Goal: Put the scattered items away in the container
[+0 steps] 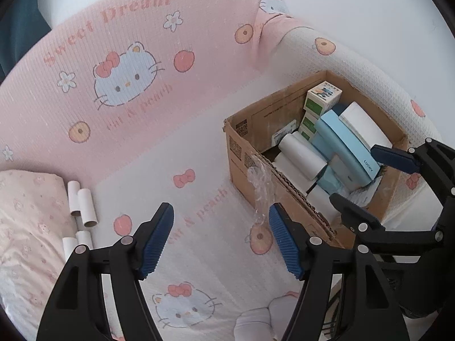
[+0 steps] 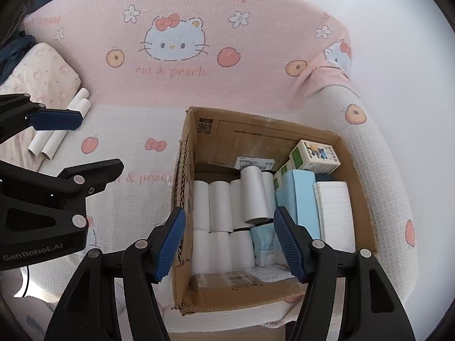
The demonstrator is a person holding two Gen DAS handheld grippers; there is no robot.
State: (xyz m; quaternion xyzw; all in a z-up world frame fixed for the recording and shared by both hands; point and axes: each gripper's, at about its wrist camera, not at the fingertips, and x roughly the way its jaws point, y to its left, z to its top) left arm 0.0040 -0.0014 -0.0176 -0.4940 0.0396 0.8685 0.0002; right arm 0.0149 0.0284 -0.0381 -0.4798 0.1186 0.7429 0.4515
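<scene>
Both claws agape, empty: right claw (image 2: 229, 244) over cardboard box (image 2: 284, 139) packed with white rolls (image 2: 219, 207); left claw (image 1: 221, 238) above sofa seat. Stray rolls (image 1: 82, 206) far left by pillow (image 1: 25, 213).

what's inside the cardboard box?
Inside the cardboard box: white rolls, light blue boxes, a white box, green-and-white cartons. Whatever lies beneath them is covered.

You face a sofa (image 2: 199, 56) under a pink and white cartoon-cat cover; a floral pillow (image 1: 25, 213) lies at its left; a pale wall (image 1: 369, 5) stands behind, brightly lit.
</scene>
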